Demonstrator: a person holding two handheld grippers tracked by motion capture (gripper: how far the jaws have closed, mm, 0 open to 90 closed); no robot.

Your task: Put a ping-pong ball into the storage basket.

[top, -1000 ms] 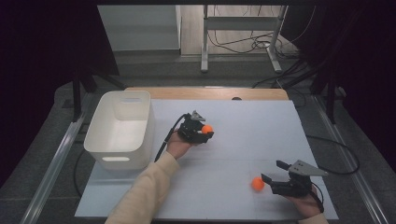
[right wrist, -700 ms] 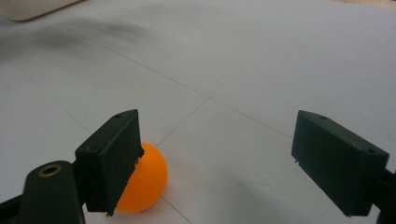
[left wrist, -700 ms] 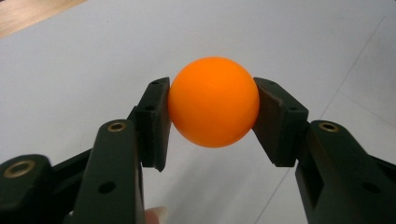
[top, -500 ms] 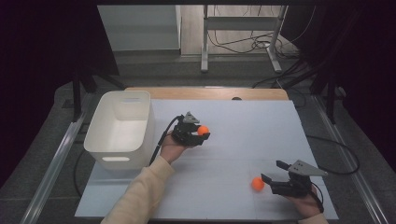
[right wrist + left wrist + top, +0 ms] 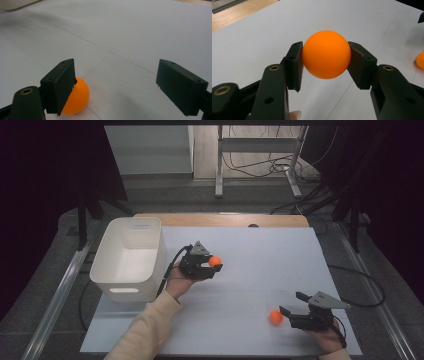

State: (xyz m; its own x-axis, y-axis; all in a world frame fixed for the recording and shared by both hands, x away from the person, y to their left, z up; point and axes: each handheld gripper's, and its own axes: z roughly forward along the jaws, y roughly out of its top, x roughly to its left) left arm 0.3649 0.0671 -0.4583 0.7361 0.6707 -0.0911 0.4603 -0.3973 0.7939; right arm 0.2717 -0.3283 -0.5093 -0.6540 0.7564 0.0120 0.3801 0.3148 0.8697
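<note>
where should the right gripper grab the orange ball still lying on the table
Across its widest middle, one pad on each side. The loose orange ball lies on the white table, just off the open right gripper, partly behind one finger in the right gripper view. It is round, so any side grips alike; I would shift to centre it, keeping low so it cannot roll away.
</note>
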